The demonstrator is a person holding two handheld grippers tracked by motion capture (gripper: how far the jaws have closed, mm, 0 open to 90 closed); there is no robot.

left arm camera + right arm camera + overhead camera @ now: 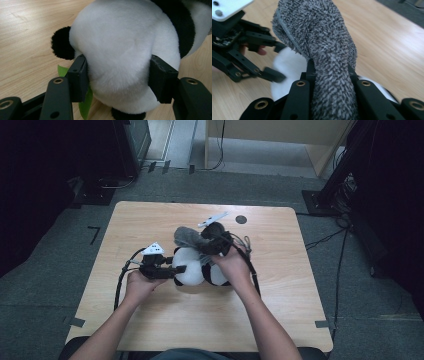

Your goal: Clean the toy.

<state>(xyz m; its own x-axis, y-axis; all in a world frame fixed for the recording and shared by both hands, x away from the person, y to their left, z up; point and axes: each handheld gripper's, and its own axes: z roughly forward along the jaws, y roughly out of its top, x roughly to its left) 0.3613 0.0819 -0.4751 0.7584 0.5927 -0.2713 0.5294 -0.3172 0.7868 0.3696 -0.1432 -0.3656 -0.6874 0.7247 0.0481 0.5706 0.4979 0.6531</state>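
A black-and-white plush panda (200, 267) lies at the middle of the wooden table (150, 220). My left gripper (176, 269) comes in from the left and is shut on the panda's white body (117, 57), both pads pressed into the fur. A green leaf tag (85, 102) sticks out under the left pad. My right gripper (202, 245) hovers just above and behind the panda, shut on a grey fluffy cloth (187, 236). In the right gripper view the cloth (322, 40) bunches between the jaws and flops forward over the panda's white fur (287, 65).
A round dark hole (241, 219) marks the far side of the table. Black cables trail from both grippers across the tabletop. Dark equipment stands (340, 180) and floor cables surround the table on grey carpet.
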